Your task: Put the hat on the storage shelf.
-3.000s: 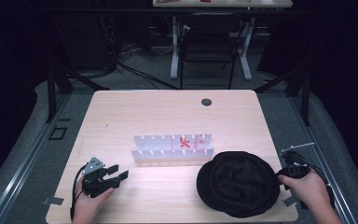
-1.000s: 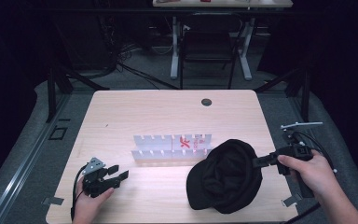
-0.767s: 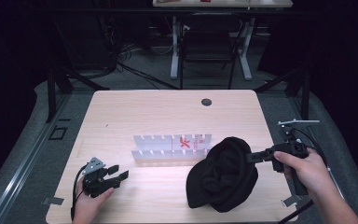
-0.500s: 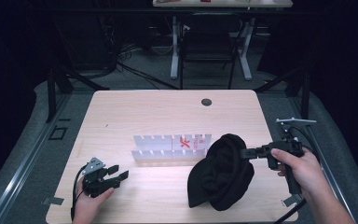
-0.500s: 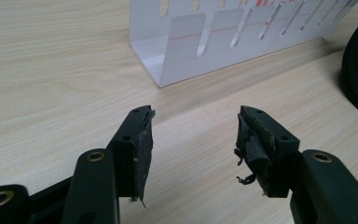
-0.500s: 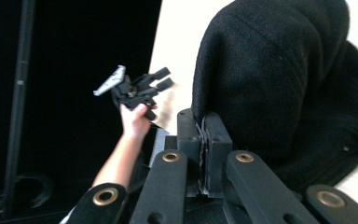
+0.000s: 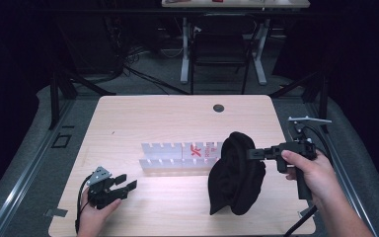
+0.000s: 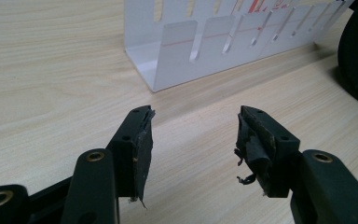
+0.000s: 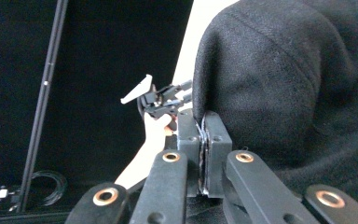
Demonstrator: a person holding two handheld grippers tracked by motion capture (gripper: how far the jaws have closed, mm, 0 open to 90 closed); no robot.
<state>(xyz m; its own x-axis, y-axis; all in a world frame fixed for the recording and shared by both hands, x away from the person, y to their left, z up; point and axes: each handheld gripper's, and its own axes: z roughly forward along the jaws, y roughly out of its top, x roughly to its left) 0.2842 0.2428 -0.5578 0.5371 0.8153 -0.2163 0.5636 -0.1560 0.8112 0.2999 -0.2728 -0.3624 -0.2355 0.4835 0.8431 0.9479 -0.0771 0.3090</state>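
Observation:
A black knitted hat (image 7: 237, 173) hangs lifted on edge at the table's right, its lower part still resting on the wood. My right gripper (image 7: 251, 154) is shut on the hat's rim, and in the right gripper view the jaws press together on the dark fabric (image 9: 279, 84). My left gripper (image 7: 126, 181) rests open near the front left edge. In the left gripper view its fingers (image 8: 137, 144) are spread apart with bare wood between them.
A white slotted rack (image 7: 182, 156) with red lettering stands at the table's middle, just left of the hat; it also appears as the rack (image 8: 223, 39) ahead of the left gripper. A dark round hole (image 7: 218, 107) marks the far side. Table legs and cables lie beyond.
The hat lay flat on the table; my right gripper has taken its rim and lifted it up and to the left, so it now hangs on edge. The left gripper has stayed still.

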